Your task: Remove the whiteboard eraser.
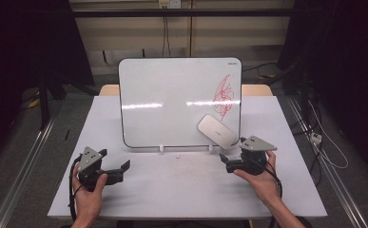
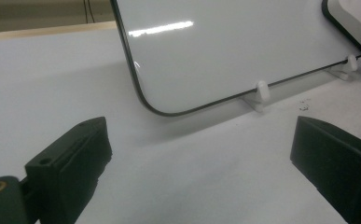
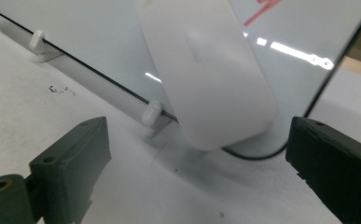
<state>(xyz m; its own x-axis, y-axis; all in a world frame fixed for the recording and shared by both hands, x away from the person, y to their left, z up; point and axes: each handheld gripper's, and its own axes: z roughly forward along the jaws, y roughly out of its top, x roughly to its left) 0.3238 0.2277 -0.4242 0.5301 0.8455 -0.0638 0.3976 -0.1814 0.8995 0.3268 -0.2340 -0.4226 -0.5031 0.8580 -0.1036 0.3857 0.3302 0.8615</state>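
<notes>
Eraser [image 1: 217, 130] on whiteboard [image 1: 172, 102], just above right tongs [image 1: 235, 154] at lower right of frame, long axis probably diagonal. Left tongs [image 1: 114, 165] well apart at lower left. Both tongs open, empty.

The whiteboard [image 1: 172, 102] has a glossy, smooth white face that mirrors strips of light, framed by a thin dark edge, and stands in small white plastic clips [image 2: 261, 91]. The eraser [image 3: 206, 70] stuck to it looks like smooth, matt white plastic with a soft sheen. The tabletop [image 1: 181, 185] is a matt pale sheet, lightly scuffed and specked. Both grippers' jaws are matt black plastic; the left gripper [image 2: 197, 163] shows a brass-coloured metal insert.
</notes>
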